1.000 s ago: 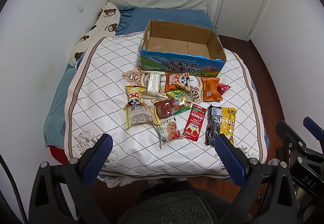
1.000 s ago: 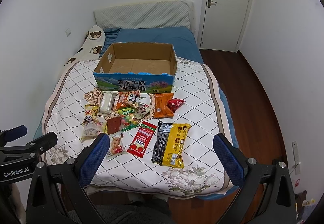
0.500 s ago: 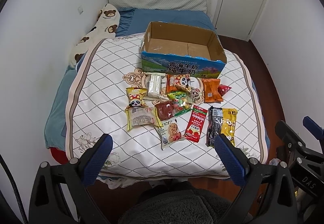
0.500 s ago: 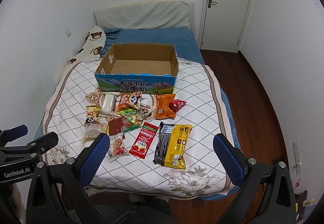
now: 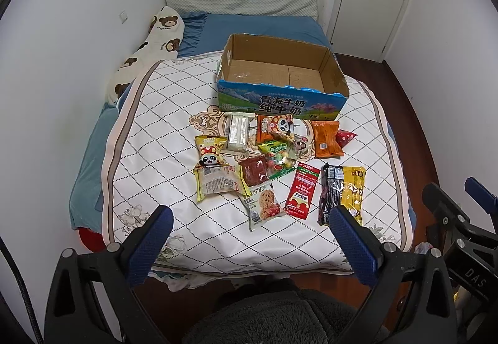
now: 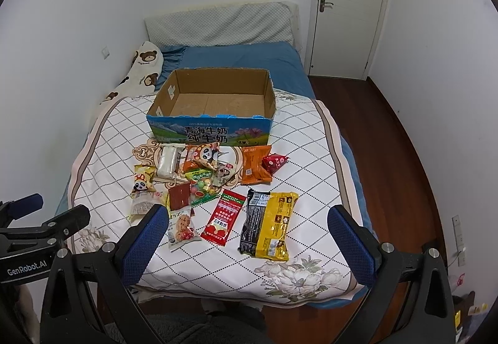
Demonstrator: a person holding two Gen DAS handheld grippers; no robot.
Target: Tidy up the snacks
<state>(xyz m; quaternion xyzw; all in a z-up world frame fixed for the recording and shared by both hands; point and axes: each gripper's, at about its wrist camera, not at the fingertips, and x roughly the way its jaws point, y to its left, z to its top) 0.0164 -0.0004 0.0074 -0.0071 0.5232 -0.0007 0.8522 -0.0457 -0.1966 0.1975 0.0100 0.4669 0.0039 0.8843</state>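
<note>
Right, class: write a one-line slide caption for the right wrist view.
Open right gripper hovers before a bed where snack packets lie scattered in front of an empty cardboard box.

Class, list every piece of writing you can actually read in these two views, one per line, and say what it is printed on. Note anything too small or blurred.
"青海牛奶 纯牛奶": front wall of the cardboard box on the bed.
"GenRobot.AI": body of the left gripper, seen in the right wrist view.
"DAS": body of the right gripper, seen in the left wrist view.
Snack packets, the small line atop the box front, and the bear pillow: print too small or blurred to read.
</note>
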